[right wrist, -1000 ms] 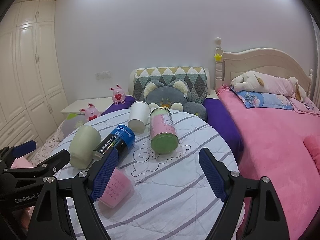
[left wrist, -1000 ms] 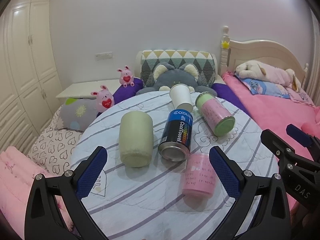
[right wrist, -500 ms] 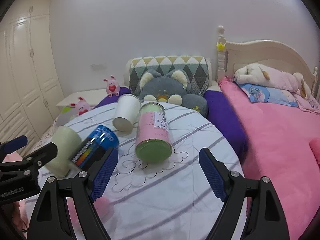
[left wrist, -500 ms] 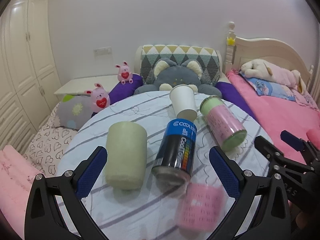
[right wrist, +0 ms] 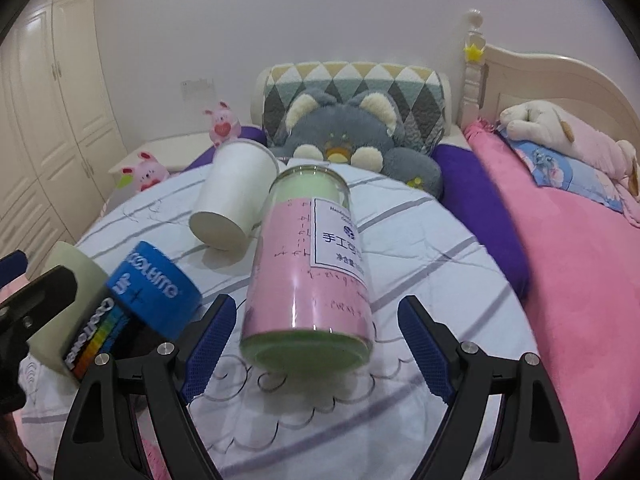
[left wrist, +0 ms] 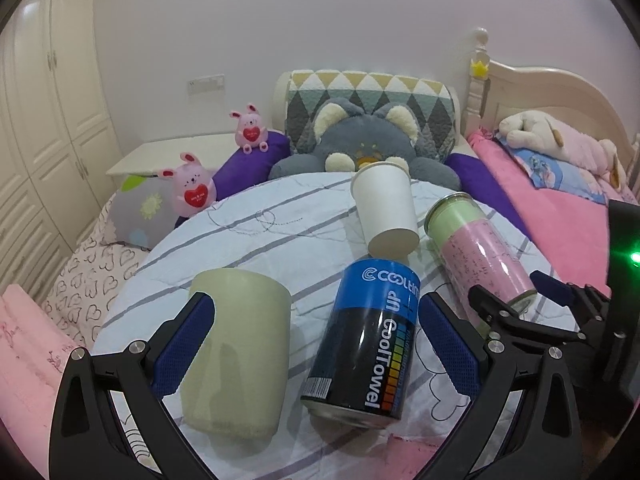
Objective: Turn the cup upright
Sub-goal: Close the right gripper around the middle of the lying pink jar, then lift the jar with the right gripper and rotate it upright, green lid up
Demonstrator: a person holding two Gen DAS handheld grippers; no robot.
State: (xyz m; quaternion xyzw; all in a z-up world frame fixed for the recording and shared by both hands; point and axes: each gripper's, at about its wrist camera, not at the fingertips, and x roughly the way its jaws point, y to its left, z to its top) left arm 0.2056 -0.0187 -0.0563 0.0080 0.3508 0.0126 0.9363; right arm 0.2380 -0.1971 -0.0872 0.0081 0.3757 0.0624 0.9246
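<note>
Nearer now, white paper cup (left wrist: 386, 208) sideways.

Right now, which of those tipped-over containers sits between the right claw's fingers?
The clear jar with the pink label and green ends, lying on its side. The right claw frames its near end; the white paper cup and blue can lie off left.

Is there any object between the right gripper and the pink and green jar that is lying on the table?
Nothing visible. The pink and green jar lies on its side straight ahead of the open right gripper. The blue can and the white paper cup lie to its left, off that line.
</note>
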